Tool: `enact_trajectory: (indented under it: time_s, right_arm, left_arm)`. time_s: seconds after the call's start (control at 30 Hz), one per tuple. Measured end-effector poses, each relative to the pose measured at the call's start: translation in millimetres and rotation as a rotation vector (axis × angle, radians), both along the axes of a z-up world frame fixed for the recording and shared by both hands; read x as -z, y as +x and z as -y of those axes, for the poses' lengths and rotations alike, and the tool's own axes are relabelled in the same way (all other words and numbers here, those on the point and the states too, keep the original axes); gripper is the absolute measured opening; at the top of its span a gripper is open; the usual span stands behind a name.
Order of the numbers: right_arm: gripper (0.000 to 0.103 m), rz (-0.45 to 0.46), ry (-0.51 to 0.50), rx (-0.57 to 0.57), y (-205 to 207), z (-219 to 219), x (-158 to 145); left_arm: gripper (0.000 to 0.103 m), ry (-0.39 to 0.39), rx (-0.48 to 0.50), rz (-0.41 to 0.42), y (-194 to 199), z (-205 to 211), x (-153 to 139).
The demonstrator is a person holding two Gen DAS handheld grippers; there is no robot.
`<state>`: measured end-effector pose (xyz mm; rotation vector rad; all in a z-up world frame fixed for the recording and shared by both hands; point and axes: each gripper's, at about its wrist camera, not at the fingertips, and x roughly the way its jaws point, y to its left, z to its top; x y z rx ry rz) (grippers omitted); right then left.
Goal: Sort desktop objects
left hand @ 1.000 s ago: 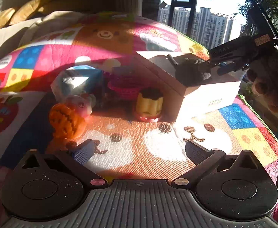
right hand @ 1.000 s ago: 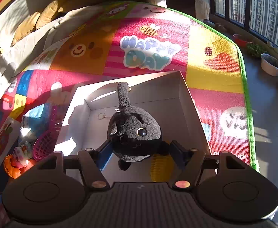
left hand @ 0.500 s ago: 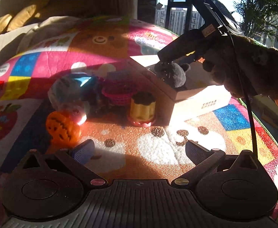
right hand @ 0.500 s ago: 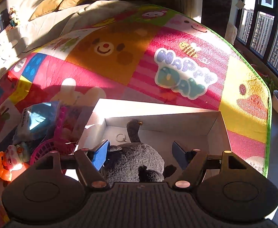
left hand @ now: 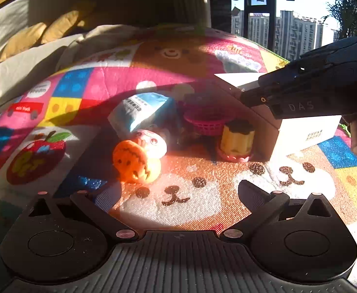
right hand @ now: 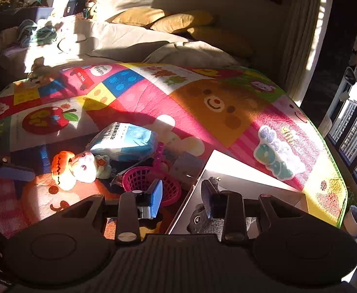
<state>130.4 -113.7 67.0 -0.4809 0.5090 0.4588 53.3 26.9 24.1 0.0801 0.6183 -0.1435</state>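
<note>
1 black cat (right hand: 203, 222) in 1 box (right hand: 239, 183), both hand-held grippers spread, empty; R (right hand: 181, 199) just narrowed

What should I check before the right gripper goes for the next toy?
1. Black plush lies inside the white box, not between the jaws: ok.
2. Right gripper empty: ok. Its jaws have just been closing with nothing between them.
3. Right jaws wide enough for another toy: not ok. The gap is narrow, so reopen first.
4. Left gripper open and empty above the mat: ok.
5. All toys boxed: not ok. The pumpkin toy, pudding toy and pink basket are outside the box.
6. Basket free of the clutter beside it: cannot tell.
</note>
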Motion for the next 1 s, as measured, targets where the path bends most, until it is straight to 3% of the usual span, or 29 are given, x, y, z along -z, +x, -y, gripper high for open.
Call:
enact_trajectory:
  time_s: [0.17,0.3,0.33,0.37,0.47,0.6,0.63,0.73,0.8,1.0]
  right_arm:
    - [0.035,0.123,-0.187,-0.065,-14.6,-46.1,40.2]
    - [0.035,0.144,-0.288,-0.083,-3.1,-66.3,57.6]
    - [0.033,0.141,-0.294,-0.078,1.9,-68.8,59.6]
    - [0.020,0.123,-0.293,-0.071,7.1,-70.4,60.6]
    - [0.014,0.058,-0.176,-0.061,9.6,-66.3,47.2]
    - [0.011,-0.243,0.129,-0.239,-7.9,-43.3,14.8]
    - [0.012,-0.270,0.166,-0.269,-15.2,-37.8,10.1]
    - [0.020,-0.189,0.162,-0.259,-41.6,-21.4,2.6]
    - [0.033,-0.127,0.137,-0.222,-53.8,-8.0,3.5]
    - [0.036,0.100,-0.067,-0.051,-63.1,1.2,36.4]
  left_arm:
    - [0.103,-0.011,-0.068,-0.011,-1.8,-24.8,0.4]
    - [0.103,-0.030,-0.094,-0.008,-1.9,-36.6,1.0]
    - [0.103,-0.036,-0.104,-0.010,-1.6,-39.9,1.3]
    - [0.103,-0.039,-0.114,-0.012,-1.2,-43.3,2.0]
    - [0.103,-0.039,-0.124,-0.019,-1.6,-49.3,3.3]
    - [0.103,-0.043,-0.099,-0.031,-2.2,-48.2,4.9]
    - [0.103,-0.045,-0.088,-0.032,-2.4,-46.4,4.6]
    - [0.103,-0.047,-0.047,-0.034,-5.7,-39.5,4.4]
    - [0.103,-0.048,-0.007,-0.028,-8.5,-33.5,4.8]
    - [0.103,-0.033,0.034,-0.041,-8.6,-19.3,9.7]
